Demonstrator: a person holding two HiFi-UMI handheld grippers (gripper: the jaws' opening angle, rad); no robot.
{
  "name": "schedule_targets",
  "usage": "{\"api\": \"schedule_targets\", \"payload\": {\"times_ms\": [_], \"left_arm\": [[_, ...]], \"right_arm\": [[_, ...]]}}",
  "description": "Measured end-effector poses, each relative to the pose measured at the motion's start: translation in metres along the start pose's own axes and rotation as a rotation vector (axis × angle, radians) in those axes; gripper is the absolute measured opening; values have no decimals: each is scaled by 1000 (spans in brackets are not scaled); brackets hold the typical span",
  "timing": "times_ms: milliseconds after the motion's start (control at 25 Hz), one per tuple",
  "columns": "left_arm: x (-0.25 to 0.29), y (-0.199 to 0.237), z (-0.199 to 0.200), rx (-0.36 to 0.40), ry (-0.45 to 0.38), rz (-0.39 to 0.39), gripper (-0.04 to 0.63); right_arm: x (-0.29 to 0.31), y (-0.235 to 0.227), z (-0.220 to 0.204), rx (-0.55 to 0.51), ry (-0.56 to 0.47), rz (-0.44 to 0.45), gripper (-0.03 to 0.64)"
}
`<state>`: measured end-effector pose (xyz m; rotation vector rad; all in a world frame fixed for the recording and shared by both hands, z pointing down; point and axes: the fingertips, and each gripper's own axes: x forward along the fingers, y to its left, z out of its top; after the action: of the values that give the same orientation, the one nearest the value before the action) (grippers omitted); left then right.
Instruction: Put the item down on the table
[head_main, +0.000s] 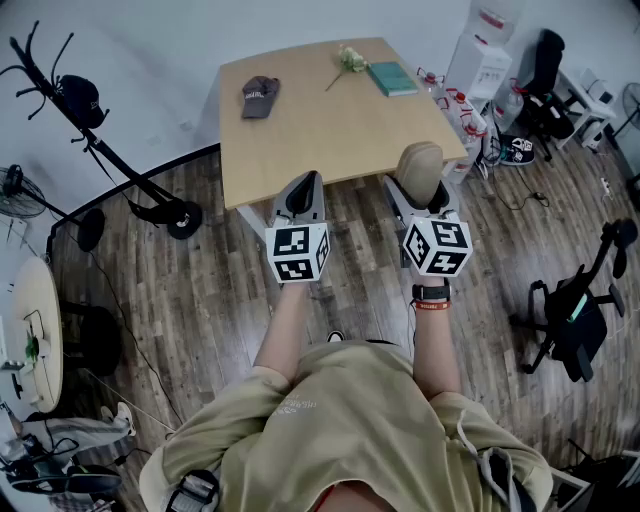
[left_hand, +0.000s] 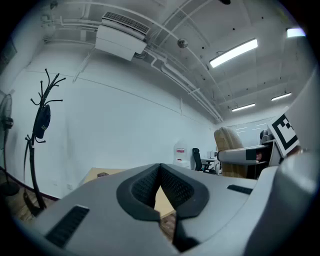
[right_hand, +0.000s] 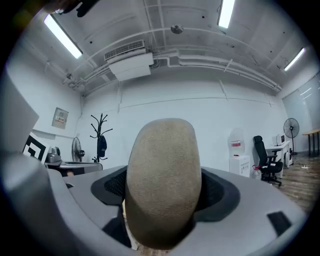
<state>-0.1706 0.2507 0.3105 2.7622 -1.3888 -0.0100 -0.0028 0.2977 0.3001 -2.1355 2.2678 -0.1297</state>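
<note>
A tan, rounded suede-like item (head_main: 420, 170) stands upright between the jaws of my right gripper (head_main: 421, 192), which is shut on it just over the near edge of the wooden table (head_main: 330, 135). In the right gripper view the item (right_hand: 162, 180) fills the middle and hides the gripper (right_hand: 162, 202) tips. My left gripper (head_main: 303, 192) hangs beside it at the table's near edge, shut, with its pads meeting and nothing between them (left_hand: 160, 167). The tan item (left_hand: 229, 150) also shows at the right of the left gripper view.
On the table's far side lie a dark cap (head_main: 259, 96), a pale flower (head_main: 348, 60) and a teal book (head_main: 391, 77). A coat rack (head_main: 100, 140) stands to the left, a water dispenser (head_main: 480, 55) to the far right, and an office chair (head_main: 575, 310) to the right.
</note>
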Motion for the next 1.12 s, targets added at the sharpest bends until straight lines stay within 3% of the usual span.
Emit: {"api": "schedule_targets", "payload": {"times_ms": [480, 720, 920, 1120], "left_arm": [[40, 51, -6, -21, -16, -6, 23], [115, 80, -16, -9, -3, 51, 23], [190, 103, 3, 15, -38, 119, 23], [259, 114, 6, 26, -12, 146, 23]], "right_arm": [[74, 24, -31, 17, 56, 41, 405], [158, -5, -38, 38, 73, 77, 405], [238, -26, -22, 51, 76, 145, 405], [307, -58, -17, 89, 114, 176, 405]]}}
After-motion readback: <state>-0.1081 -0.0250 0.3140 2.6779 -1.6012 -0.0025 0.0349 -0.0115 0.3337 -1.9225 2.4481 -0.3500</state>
